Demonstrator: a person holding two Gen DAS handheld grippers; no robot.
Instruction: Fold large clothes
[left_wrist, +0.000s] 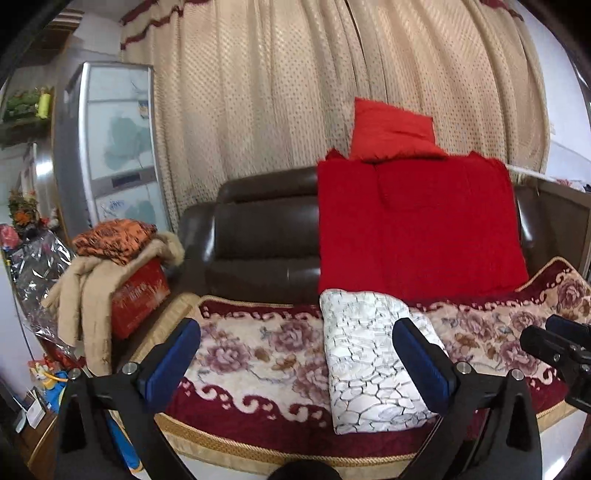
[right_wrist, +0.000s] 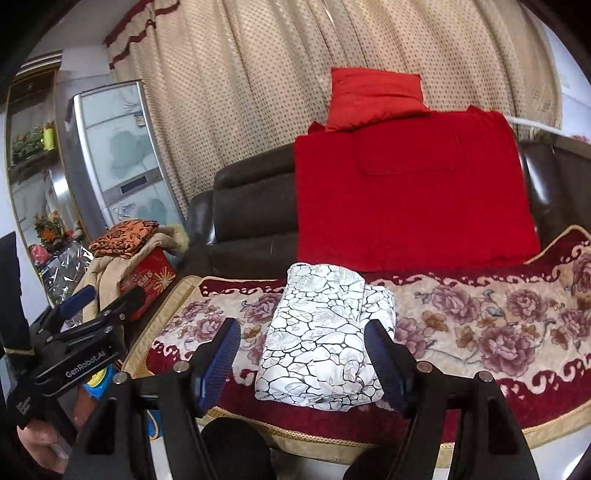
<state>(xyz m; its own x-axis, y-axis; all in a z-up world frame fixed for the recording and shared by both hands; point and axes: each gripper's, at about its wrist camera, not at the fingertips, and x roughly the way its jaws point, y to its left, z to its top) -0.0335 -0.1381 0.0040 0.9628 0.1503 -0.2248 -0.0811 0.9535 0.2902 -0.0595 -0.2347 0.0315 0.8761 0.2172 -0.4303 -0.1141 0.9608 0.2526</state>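
Observation:
A folded white garment (left_wrist: 369, 362) (right_wrist: 325, 332) with a grey cracked-rose print lies as a neat bundle on the floral sofa cover (left_wrist: 258, 350) (right_wrist: 480, 314). My left gripper (left_wrist: 295, 328) hangs in front of the sofa, open wide, with nothing between its blue pads (left_wrist: 173, 354). My right gripper (right_wrist: 303, 326) is also open and empty, and the bundle shows beyond its blue ribbed pads (right_wrist: 221, 354). Neither gripper touches the garment. The right wrist view also shows the left gripper (right_wrist: 110, 295) at the left. The right gripper (left_wrist: 543, 330) pokes in at the right edge of the left wrist view.
A red blanket (left_wrist: 417, 225) (right_wrist: 410, 192) drapes the brown leather sofa back (left_wrist: 258, 229), with a red cushion (left_wrist: 391, 129) on top. To the left, a beige coat (left_wrist: 88, 288) and an orange cloth (left_wrist: 114, 236) lie on a red box (left_wrist: 140, 299). A silver cabinet (left_wrist: 118, 147) and curtains stand behind.

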